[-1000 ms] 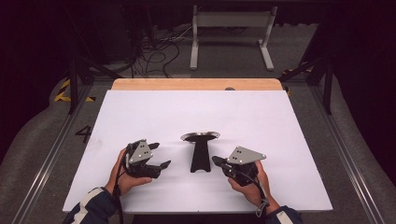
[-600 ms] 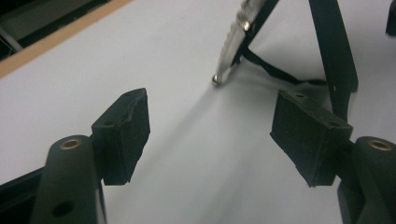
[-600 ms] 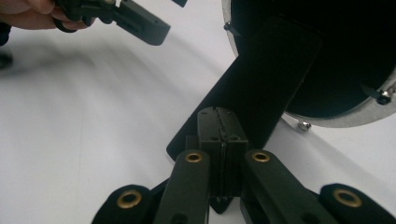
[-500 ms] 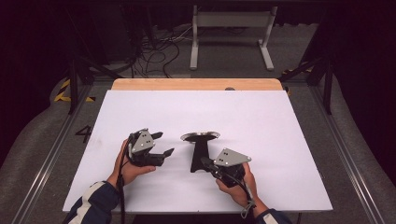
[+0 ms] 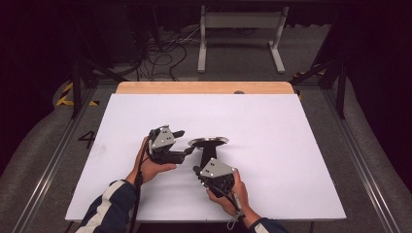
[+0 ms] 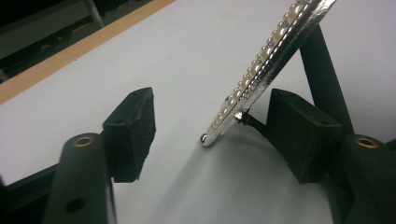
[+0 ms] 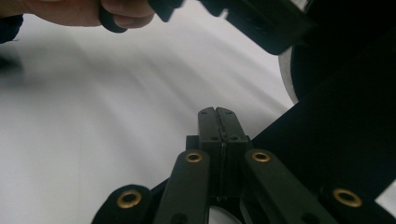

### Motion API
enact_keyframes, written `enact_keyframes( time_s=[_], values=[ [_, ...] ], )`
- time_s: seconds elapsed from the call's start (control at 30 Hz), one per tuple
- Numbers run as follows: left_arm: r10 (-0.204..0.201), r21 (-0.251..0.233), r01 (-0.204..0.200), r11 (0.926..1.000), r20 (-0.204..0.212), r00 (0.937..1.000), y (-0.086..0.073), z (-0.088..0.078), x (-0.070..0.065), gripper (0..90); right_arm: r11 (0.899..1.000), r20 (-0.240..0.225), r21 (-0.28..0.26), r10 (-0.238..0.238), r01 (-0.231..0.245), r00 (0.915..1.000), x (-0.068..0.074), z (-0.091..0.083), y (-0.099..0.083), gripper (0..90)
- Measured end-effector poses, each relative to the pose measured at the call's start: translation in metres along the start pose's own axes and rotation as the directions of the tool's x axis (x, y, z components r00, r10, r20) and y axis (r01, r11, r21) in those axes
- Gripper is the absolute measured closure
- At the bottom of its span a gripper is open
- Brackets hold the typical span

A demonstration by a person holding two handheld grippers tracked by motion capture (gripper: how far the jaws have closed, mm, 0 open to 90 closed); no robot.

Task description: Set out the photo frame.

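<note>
A round, pearl-rimmed mirror (image 5: 209, 142) lies near the middle of the white tabletop (image 5: 291, 145), a little toward the person's edge, its black prop stand (image 5: 210, 156) running back toward the person.

The left tongs (image 5: 187, 142) sit just left of the mirror, held level and pointing right at its rim, with the left hand (image 5: 150, 162) cupped beneath the body, palm up, and the striped sleeve (image 5: 109, 211) angling in from the near edge. In the left gripper view the jaws stand partly apart and have just been closing; the beaded edge (image 6: 261, 70) of the mirror lies in the gap between the pads, closer to the right-hand pad (image 6: 299, 130), and neither pad visibly presses on it.

The right tongs (image 5: 198, 171) lie just on the person's side of the mirror, right beside the foot of the stand, aimed up and left toward it. The right hand (image 5: 233, 194) grips the body from behind, wrist bent, forearm coming in from the near edge. In the right gripper view the two jaws are pressed flat together with nothing between them, and the dark stand (image 7: 336, 140) lies just to their right.
</note>
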State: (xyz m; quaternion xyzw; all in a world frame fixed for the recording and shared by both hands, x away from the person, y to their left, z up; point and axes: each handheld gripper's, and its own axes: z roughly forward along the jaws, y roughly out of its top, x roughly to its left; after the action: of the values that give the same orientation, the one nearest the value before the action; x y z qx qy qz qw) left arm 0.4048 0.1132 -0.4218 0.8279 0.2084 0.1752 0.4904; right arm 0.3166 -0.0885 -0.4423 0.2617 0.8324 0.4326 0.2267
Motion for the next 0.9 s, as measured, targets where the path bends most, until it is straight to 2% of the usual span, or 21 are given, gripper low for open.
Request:
enact_keyframes(
  time_s=[0.03,0.1,0.17,0.27,0.4,0.5,0.6,0.63,0.7,0.77,0.9],
  values=[
    [-0.012,-0.004,0.012,0.9999,0.027,0.9996,-0.001,0.004,0.001,39.2,1.000,0.007,0.004,-0.002,0.002,1.0000,0.000,0.001,0.000,90.0],
    [-0.011,0.004,0.011,0.9999,0.024,0.9996,-0.002,0.009,0.002,43.9,1.000,0.033,0.018,-0.015,0.014,0.9993,0.001,0.004,-0.001,90.0],
    [-0.016,0.003,0.016,0.9999,0.039,0.9991,-0.003,0.012,0.003,45.6,1.000,0.029,0.019,0.003,-0.003,0.9996,-0.001,0.005,-0.003,90.0],
    [0.008,0.006,-0.008,0.9999,0.041,0.9991,-0.002,0.014,0.000,53.0,1.000,0.047,0.030,-0.011,0.010,0.9988,0.002,0.005,-0.002,90.0],
    [0.033,0.006,-0.033,0.9994,0.030,0.9990,0.001,0.014,-0.004,55.8,0.999,0.035,0.033,-0.018,0.016,0.9992,0.009,0.007,-0.001,90.0],
    [0.031,0.006,-0.031,0.9995,0.037,0.9988,0.001,0.015,-0.004,56.3,0.999,0.035,0.035,-0.020,0.019,0.9992,0.011,0.010,0.000,90.0],
    [0.023,0.009,-0.023,0.9997,0.053,0.9983,0.001,0.018,-0.004,54.5,0.999,0.049,0.050,-0.007,0.004,0.9988,0.010,0.015,-0.001,90.0],
    [0.025,0.011,-0.026,0.9996,0.046,0.9986,0.000,0.020,-0.004,55.5,0.998,0.058,0.056,0.003,-0.006,0.9983,0.010,0.016,-0.002,90.0],
    [0.029,0.012,-0.029,0.9995,0.061,0.9977,0.000,0.021,-0.003,59.0,0.998,0.050,0.061,0.022,-0.025,0.9985,0.008,0.016,-0.004,90.0],
    [0.036,0.014,-0.037,0.9992,0.065,0.9972,0.000,0.021,-0.004,63.6,0.998,0.060,0.067,0.009,-0.013,0.9982,0.009,0.015,-0.003,90.0],
    [0.027,0.007,-0.028,0.9996,0.066,0.9975,0.001,0.019,-0.005,64.8,0.997,0.053,0.069,0.031,-0.034,0.9981,0.009,0.013,-0.005,90.0]
  ],
)
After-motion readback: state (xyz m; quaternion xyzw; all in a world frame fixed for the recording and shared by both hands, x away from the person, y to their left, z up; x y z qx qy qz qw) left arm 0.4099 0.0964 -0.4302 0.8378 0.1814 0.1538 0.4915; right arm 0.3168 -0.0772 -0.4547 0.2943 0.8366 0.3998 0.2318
